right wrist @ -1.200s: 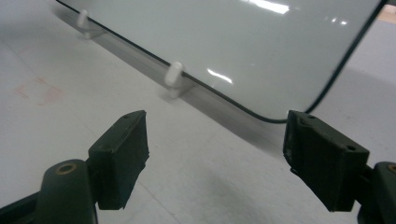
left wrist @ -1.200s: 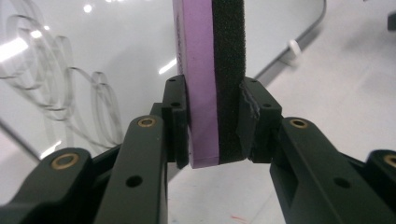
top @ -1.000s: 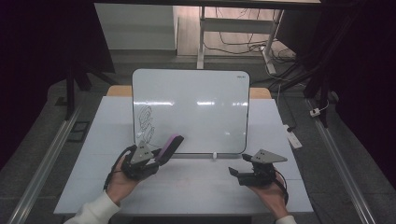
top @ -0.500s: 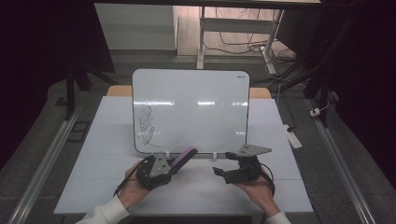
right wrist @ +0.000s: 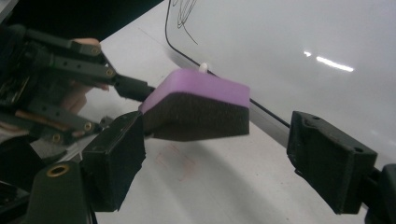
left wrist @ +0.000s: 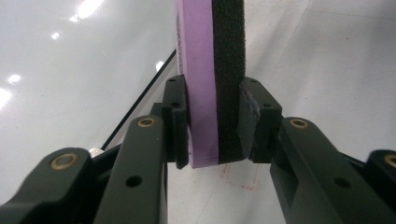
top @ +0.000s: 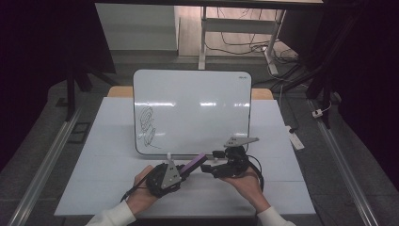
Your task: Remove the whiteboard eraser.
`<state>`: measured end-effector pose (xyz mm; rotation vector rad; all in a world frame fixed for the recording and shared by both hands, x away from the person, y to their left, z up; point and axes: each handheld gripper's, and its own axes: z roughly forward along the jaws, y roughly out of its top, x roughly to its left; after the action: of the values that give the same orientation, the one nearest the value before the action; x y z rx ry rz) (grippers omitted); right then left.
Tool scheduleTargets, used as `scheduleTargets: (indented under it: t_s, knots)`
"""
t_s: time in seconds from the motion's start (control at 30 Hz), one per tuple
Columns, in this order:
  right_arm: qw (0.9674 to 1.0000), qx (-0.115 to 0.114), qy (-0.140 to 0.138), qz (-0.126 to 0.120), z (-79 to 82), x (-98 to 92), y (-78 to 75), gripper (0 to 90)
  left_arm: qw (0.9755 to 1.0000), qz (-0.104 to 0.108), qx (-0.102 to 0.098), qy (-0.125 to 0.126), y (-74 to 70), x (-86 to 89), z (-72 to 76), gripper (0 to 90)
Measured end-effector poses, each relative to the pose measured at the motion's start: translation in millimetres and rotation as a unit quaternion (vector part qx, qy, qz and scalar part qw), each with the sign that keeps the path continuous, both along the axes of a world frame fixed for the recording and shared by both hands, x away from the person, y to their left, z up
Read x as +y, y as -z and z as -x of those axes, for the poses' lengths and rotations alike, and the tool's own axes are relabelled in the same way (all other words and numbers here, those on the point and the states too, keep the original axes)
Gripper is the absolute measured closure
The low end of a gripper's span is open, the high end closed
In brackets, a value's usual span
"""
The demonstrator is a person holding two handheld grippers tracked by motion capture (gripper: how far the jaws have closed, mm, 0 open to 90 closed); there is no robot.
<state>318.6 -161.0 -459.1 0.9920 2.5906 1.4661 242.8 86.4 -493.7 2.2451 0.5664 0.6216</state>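
While my left claw [top: 190, 165] clamps the purple eraser [top: 194, 164] over the desk [top: 108, 155], my right claw [right wrist: 233, 154] gapes wide around its free end. Its jaws were just opening, pads not pressing the eraser, whiteboard [top: 197, 103] right behind.

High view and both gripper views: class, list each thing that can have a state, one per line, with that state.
Purple foam eraser with black felt face: clamped in the left gripper, off the table, its free end between the right gripper's jaws.
Left gripper: shut on the eraser.
Right gripper: open, pads clear of the eraser; jaws have just been opening.
White rectangular whiteboard: propped up, black scribble unerased.
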Motion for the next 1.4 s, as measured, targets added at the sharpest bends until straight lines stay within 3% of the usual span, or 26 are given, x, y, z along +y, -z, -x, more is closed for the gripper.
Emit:
scheduleTargets:
  t_s: [0.17, 0.33, 0.47, 0.53, 0.7, 0.8, 0.83, 0.87, 0.93, 1.03, 1.17, 1.23, 1.27, 1.4]
  knots:
    - [0.9999, 0.014, 0.001, 0.006, -1.9, 5.2, 1.2, 20.2, 1.0, -0.004, -0.006, 0.002, 1.7, -1.9, 1.9, 65.4]
    - [0.999, 0.045, 0.004, -0.006, -5.2, 7.8, 4.1, 22.6, 0.9997, -0.006, -0.022, 0.009, 2.4, -3.9, 6.2, 65.4]
    - [0.9986, 0.052, 0.003, -0.006, -5.4, 9.8, 5.7, 24.2, 0.9994, -0.008, -0.033, 0.012, 2.5, -5.0, 8.6, 65.4]
    - [0.9976, 0.067, -0.003, -0.013, -6.2, 10.7, 8.2, 28.9, 0.9992, -0.009, -0.036, 0.013, 2.7, -5.6, 9.0, 65.4]
    - [0.9976, 0.065, -0.007, -0.022, -5.8, 10.0, 8.5, 36.9, 0.9993, -0.008, -0.033, 0.013, 3.3, -5.2, 8.0, 64.8]
    - [0.9977, 0.062, -0.01, -0.025, -5.7, 8.9, 8.5, 37.6, 0.9996, -0.001, -0.024, 0.017, 3.2, -4.3, 6.7, 63.4]
    - [0.998, 0.056, -0.016, -0.024, -5.3, 8.6, 8.6, 37.9, 0.9997, 0.001, -0.018, 0.019, 3.2, -3.9, 6.0, 58.5]
    - [0.9985, 0.048, -0.018, -0.019, -4.9, 8.5, 8.4, 38.0, 0.9997, 0.006, 0.002, 0.025, 3.0, -2.2, 3.3, 52.9]
    - [0.9991, 0.033, -0.023, -0.01, -4.2, 7.3, 8.3, 38.2, 0.9996, 0.009, 0.009, 0.023, 2.6, -0.7, 2.0, 42.1]
    - [0.9991, 0.025, -0.031, -0.01, -4.5, 3.1, 8.2, 38.3, 0.9983, 0.047, 0.027, 0.021, -2.4, 11.4, -3.0, 30.4]
    - [0.9986, 0.005, -0.053, -0.001, -4.9, -1.1, 6.9, 38.3, 0.9963, 0.068, 0.045, 0.029, -6.2, 21.7, -7.7, 27.2]
    - [0.9982, 0.0, -0.06, 0.0, -4.6, -1.6, 6.6, 38.3, 0.9939, 0.082, 0.063, 0.037, -7.3, 27.2, -11.4, 26.5]
    - [0.997, -0.015, -0.075, 0.005, -2.7, -1.5, 5.6, 38.4, 0.9929, 0.086, 0.071, 0.041, -7.8, 30.0, -13.6, 24.8]
    - [0.995, -0.03, -0.095, 0.008, -0.1, -0.7, 4.4, 38.3, 0.99, 0.097, 0.09, 0.049, -8.3, 34.4, -18.6, 22.2]
